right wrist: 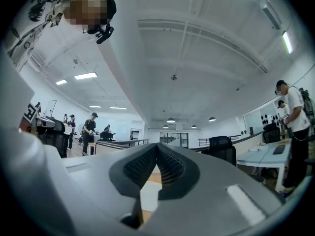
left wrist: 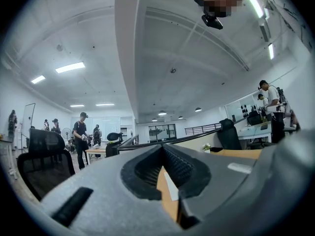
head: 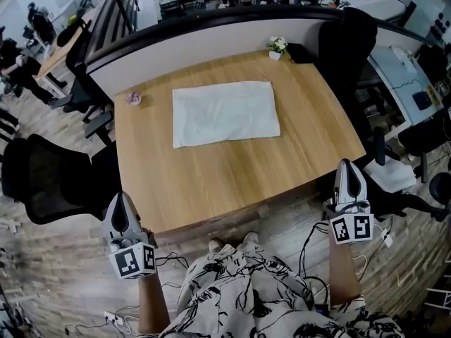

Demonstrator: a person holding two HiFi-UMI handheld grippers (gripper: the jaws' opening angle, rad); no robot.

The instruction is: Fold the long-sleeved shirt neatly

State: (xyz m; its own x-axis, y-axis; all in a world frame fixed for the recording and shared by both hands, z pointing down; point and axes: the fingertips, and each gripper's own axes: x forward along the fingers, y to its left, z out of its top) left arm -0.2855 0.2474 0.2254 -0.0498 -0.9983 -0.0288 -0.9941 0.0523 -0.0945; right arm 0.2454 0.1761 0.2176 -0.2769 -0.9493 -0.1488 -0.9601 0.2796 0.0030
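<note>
shirt point(head: 225, 113): folded flat on worktop point(head: 211, 182) | left gripper point(head: 121, 200) fingers point(left wrist: 179, 167): closed, empty | right gripper point(head: 349, 166) fingers point(right wrist: 170, 163): closed, empty | both well short of shirt

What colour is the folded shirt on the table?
White, or very pale; the head view shows the shirt best.

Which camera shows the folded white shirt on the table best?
The head view: the whole shirt lies as a flat white rectangle on the wooden table, unobstructed. The left and right gripper views each show only a pale sliver of it past their shut jaws.
</note>
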